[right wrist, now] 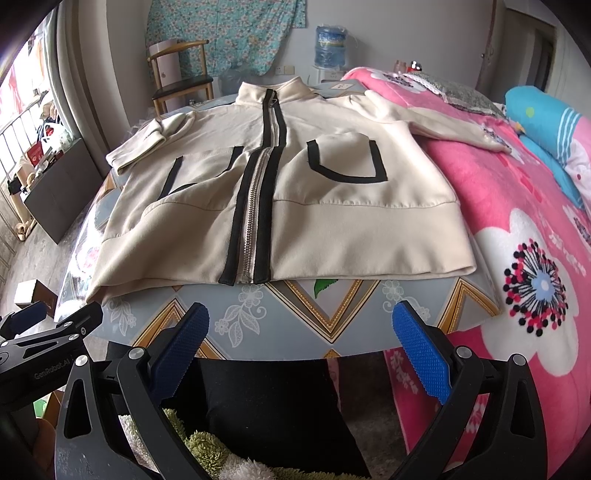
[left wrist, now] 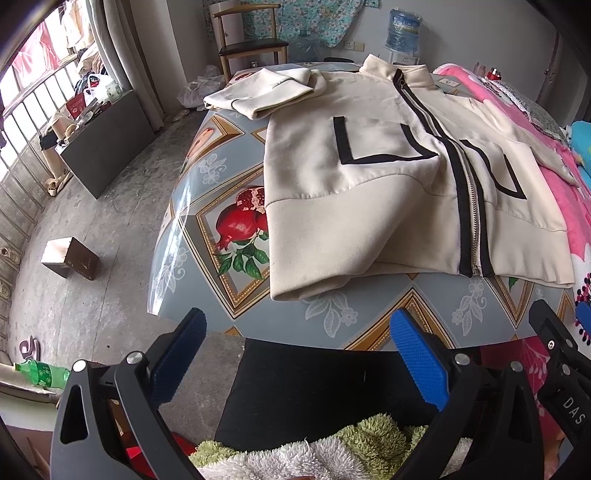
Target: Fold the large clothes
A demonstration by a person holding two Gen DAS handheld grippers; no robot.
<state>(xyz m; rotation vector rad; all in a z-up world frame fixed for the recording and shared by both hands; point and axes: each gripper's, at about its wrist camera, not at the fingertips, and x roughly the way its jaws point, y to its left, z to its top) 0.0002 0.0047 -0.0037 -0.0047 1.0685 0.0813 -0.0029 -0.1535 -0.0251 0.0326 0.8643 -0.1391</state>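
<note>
A cream zip-up jacket [left wrist: 354,192] [right wrist: 295,184] with black trim and two black-edged pockets lies front-up on the patterned table [left wrist: 221,229] [right wrist: 332,302]. Its left sleeve [left wrist: 258,92] is folded near the far left corner, while the right sleeve [right wrist: 443,122] stretches onto the pink blanket. My left gripper [left wrist: 297,354] hangs open just short of the table's near edge, below the jacket's hem. My right gripper [right wrist: 301,354] is open too, level with the zipper's bottom end. Neither holds anything. The right gripper shows at the left wrist view's right edge [left wrist: 557,354].
A bed with a pink flowered blanket [right wrist: 524,258] adjoins the table on the right. A wooden chair [left wrist: 251,44] and a water dispenser bottle [left wrist: 402,31] stand behind the table. On the floor at the left lie a small box [left wrist: 70,256] and a green bottle [left wrist: 40,373].
</note>
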